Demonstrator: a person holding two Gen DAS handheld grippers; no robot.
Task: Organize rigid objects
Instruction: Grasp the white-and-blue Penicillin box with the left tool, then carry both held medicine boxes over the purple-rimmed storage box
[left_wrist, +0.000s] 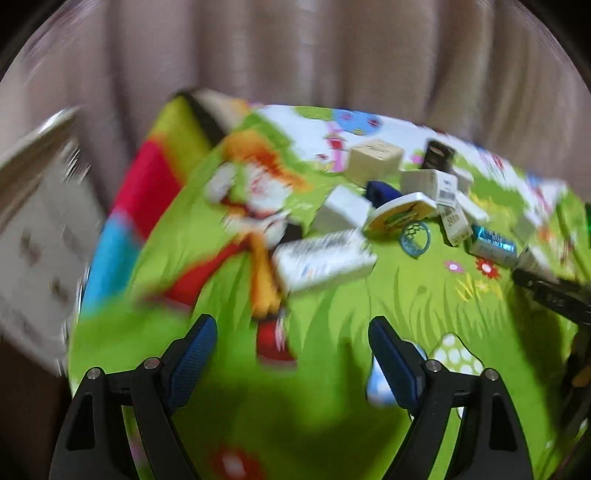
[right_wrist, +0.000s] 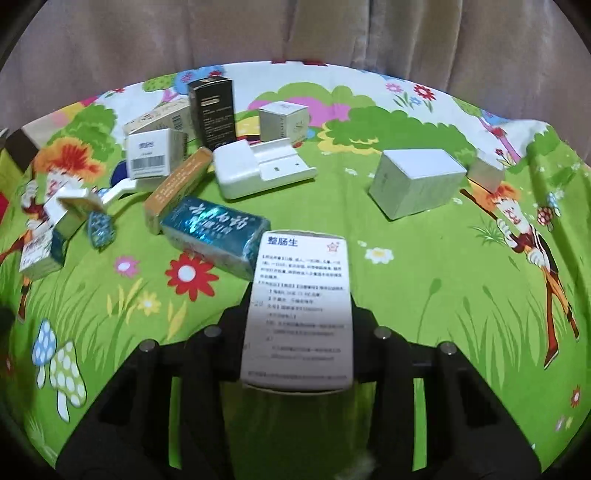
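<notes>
My right gripper (right_wrist: 297, 306) is shut on a white medicine box (right_wrist: 299, 314) with blue Chinese print, held above the green cartoon cloth (right_wrist: 424, 295). Ahead of it lie a teal foil box (right_wrist: 214, 232), an orange box (right_wrist: 177, 188), a white charger-like block (right_wrist: 258, 170), a black box (right_wrist: 212, 114) and a white box (right_wrist: 417, 182). My left gripper (left_wrist: 291, 350) is open and empty above the cloth (left_wrist: 332, 332); this view is blurred. A white printed box (left_wrist: 325, 258) lies ahead of it, with a heap of small boxes (left_wrist: 424, 192) beyond.
A beige curtain (right_wrist: 295, 33) hangs behind the table. A barcode box (right_wrist: 151, 155), a silver box (right_wrist: 282, 120) and a blue ring (left_wrist: 415, 238) lie among the heap. White furniture (left_wrist: 33, 229) stands at the left in the left wrist view.
</notes>
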